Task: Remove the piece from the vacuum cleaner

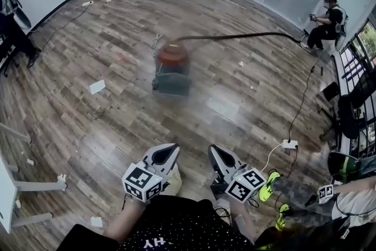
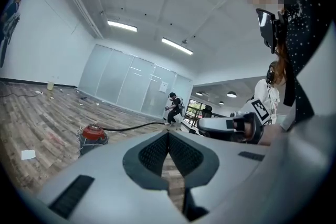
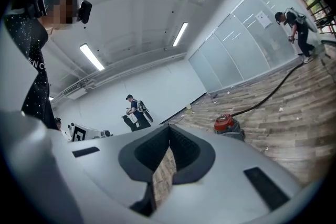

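Note:
A vacuum cleaner (image 1: 172, 69) with a red top and a grey body stands on the wooden floor, a few steps ahead of me. Its black hose (image 1: 241, 37) runs off to the right. It also appears in the left gripper view as the vacuum cleaner (image 2: 93, 136) and in the right gripper view as the vacuum cleaner (image 3: 228, 125). My left gripper (image 1: 167, 154) and right gripper (image 1: 219, 156) are held close to my body, far short of the vacuum. Both are shut with nothing between their jaws.
A person (image 1: 325, 23) sits at the far right near the hose's end. A white power strip (image 1: 289, 144) with a cable lies on the floor to the right. Paper scraps (image 1: 97, 87) litter the boards. Another person (image 3: 134, 112) stands by the far wall.

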`<state>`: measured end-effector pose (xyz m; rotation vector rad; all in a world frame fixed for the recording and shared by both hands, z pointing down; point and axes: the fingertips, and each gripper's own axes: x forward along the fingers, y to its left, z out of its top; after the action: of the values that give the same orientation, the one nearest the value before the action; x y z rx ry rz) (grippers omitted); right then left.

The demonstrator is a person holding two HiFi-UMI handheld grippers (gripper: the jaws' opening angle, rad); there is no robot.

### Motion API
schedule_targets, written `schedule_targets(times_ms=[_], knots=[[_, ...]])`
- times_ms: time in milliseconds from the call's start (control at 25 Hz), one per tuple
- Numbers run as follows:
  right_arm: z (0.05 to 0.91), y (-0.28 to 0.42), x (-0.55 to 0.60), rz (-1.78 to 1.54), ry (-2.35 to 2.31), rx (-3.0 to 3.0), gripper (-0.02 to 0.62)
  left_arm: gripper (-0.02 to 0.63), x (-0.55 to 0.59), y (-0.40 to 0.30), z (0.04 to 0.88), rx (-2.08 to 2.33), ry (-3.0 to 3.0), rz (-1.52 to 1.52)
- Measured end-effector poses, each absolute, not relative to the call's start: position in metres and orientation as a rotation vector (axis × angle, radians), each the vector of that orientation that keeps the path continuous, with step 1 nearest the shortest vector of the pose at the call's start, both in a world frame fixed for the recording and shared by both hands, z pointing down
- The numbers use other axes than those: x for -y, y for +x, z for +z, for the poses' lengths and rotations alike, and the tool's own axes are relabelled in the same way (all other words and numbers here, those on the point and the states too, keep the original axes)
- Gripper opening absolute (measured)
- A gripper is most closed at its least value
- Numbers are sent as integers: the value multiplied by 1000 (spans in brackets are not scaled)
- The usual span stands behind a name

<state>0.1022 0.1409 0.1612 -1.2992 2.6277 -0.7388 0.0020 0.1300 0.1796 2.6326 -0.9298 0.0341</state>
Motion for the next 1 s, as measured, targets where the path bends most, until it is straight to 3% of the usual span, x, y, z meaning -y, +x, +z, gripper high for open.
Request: schedule_targets(times_ms=[320, 1000], knots=[[147, 82, -42, -722, -1216, -2591, 12, 8, -28, -14, 177, 940, 2618, -31], [160, 95, 72, -793, -1190, -2612, 12, 8, 74, -20, 201, 1022, 2463, -50]])
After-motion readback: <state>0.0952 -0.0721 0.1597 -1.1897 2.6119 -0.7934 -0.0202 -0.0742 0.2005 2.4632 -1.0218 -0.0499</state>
